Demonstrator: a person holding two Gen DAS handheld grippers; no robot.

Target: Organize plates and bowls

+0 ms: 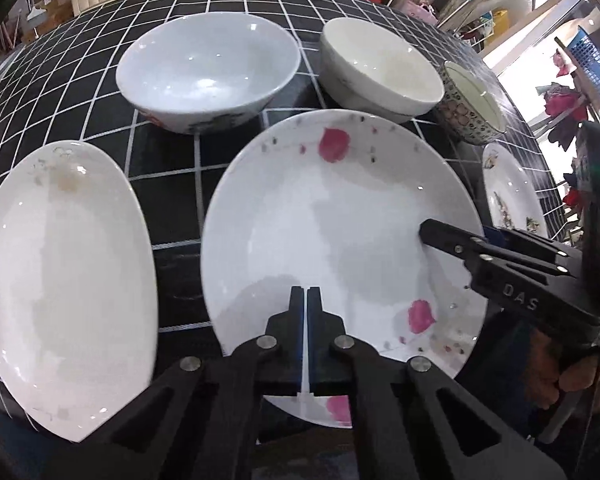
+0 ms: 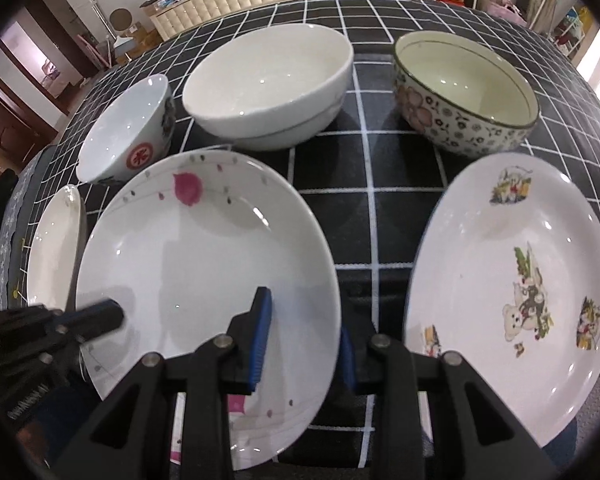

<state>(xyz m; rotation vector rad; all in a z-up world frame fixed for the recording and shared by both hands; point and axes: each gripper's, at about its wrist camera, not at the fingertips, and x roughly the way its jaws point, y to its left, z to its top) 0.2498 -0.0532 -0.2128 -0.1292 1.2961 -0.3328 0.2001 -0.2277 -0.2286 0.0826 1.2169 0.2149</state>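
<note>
A white plate with pink petals lies at the table's front. My left gripper is shut on its near rim. My right gripper is open, its jaws on either side of the plate's right rim; it shows in the left wrist view. A plain white plate lies to the left. A cartoon plate lies to the right. Behind stand a white bowl with a red mark, a plain white bowl and a patterned bowl.
The table has a black cloth with a white grid. Its front edge is right under the grippers. Shelves, a cream bench and clutter stand behind the table.
</note>
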